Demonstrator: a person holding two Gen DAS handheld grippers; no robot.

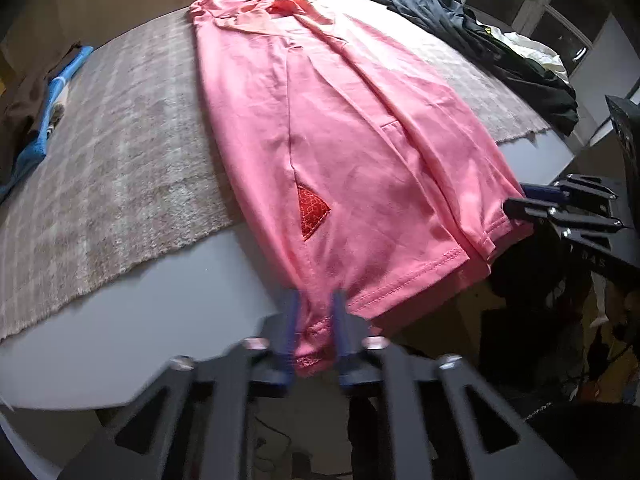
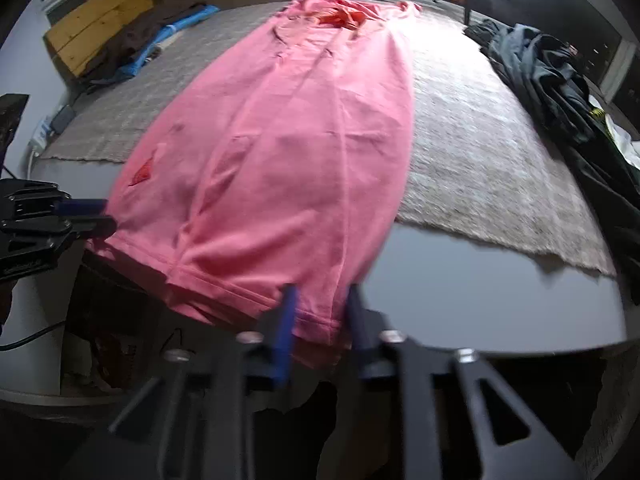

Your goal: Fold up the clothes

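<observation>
A pink shirt (image 1: 340, 128) lies lengthwise on the table, its sides folded inward, collar at the far end and hem hanging over the near edge. My left gripper (image 1: 316, 320) is shut on the hem's left corner, pink cloth pinched between its blue pads (image 1: 290, 328). In the right wrist view the same pink shirt (image 2: 288, 140) stretches away, and my right gripper (image 2: 320, 316) is shut on the hem's right corner. The right gripper (image 1: 520, 204) shows at the shirt's right corner in the left wrist view; the left gripper (image 2: 92, 216) shows at the left edge in the right wrist view.
A beige rug (image 1: 120, 152) covers most of the grey table (image 1: 140, 340). A pile of dark and white clothes (image 1: 480, 36) sits at the far right. Blue and brown cloth (image 1: 48, 96) lies at the left edge. Cables and clutter sit on the floor below the near edge.
</observation>
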